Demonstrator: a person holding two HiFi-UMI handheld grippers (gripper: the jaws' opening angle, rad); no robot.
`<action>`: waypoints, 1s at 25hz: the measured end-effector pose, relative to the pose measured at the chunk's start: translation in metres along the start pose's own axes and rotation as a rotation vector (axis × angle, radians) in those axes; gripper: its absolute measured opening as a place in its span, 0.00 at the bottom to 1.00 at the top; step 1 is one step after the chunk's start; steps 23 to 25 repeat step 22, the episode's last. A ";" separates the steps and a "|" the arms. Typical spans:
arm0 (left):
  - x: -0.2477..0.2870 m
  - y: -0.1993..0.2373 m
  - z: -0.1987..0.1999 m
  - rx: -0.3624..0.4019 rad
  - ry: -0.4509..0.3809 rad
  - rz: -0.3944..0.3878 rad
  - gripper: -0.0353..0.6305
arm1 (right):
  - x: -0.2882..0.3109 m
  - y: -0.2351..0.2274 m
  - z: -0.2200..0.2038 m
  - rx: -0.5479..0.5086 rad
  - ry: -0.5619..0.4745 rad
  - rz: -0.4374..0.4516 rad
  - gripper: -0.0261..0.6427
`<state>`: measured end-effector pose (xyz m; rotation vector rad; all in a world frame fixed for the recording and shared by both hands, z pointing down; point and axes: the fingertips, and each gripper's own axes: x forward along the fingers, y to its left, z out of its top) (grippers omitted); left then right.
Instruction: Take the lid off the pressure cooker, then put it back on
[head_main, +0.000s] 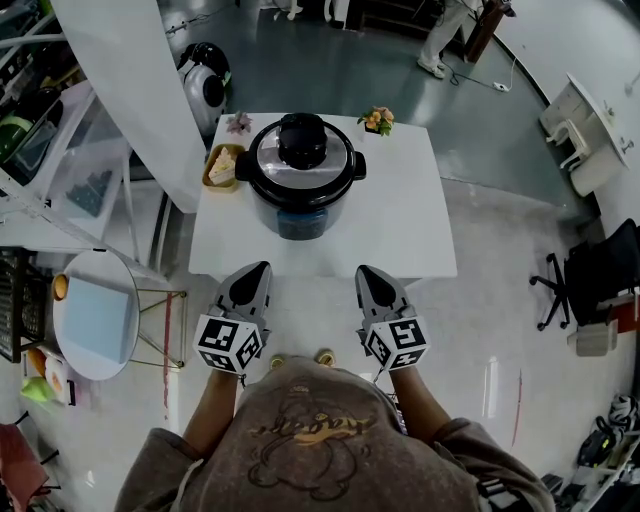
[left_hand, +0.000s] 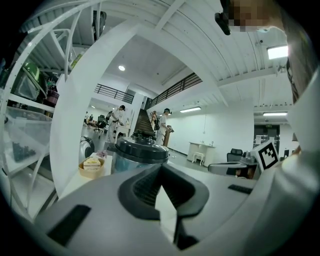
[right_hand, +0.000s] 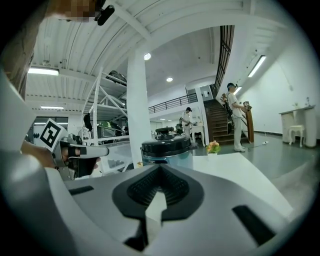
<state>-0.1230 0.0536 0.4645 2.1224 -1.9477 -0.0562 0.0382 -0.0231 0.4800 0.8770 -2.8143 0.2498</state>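
A pressure cooker (head_main: 300, 190) stands on the white table (head_main: 410, 220), toward the far middle, with its dark lid (head_main: 301, 160) and black knob (head_main: 302, 138) on. It also shows ahead as the cooker (left_hand: 137, 155) in the left gripper view and the cooker (right_hand: 167, 150) in the right gripper view. My left gripper (head_main: 260, 268) and right gripper (head_main: 364, 270) hover side by side at the table's near edge, short of the cooker. Both are shut with nothing between the jaws.
A small basket with food (head_main: 222, 165) sits left of the cooker. A flower pot (head_main: 378, 120) and a smaller plant (head_main: 238, 123) stand at the table's far edge. A white pillar (head_main: 140, 90) rises at left, and a round side table (head_main: 95, 312) stands beside me.
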 end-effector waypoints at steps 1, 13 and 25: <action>0.000 0.000 0.001 0.000 -0.002 0.001 0.06 | 0.000 -0.002 0.001 0.002 0.000 0.001 0.03; -0.002 -0.002 0.004 -0.007 -0.009 0.014 0.06 | 0.008 -0.003 0.002 -0.018 0.017 0.039 0.03; -0.005 0.004 0.004 -0.023 -0.012 0.035 0.06 | 0.012 0.003 0.003 -0.038 0.031 0.077 0.03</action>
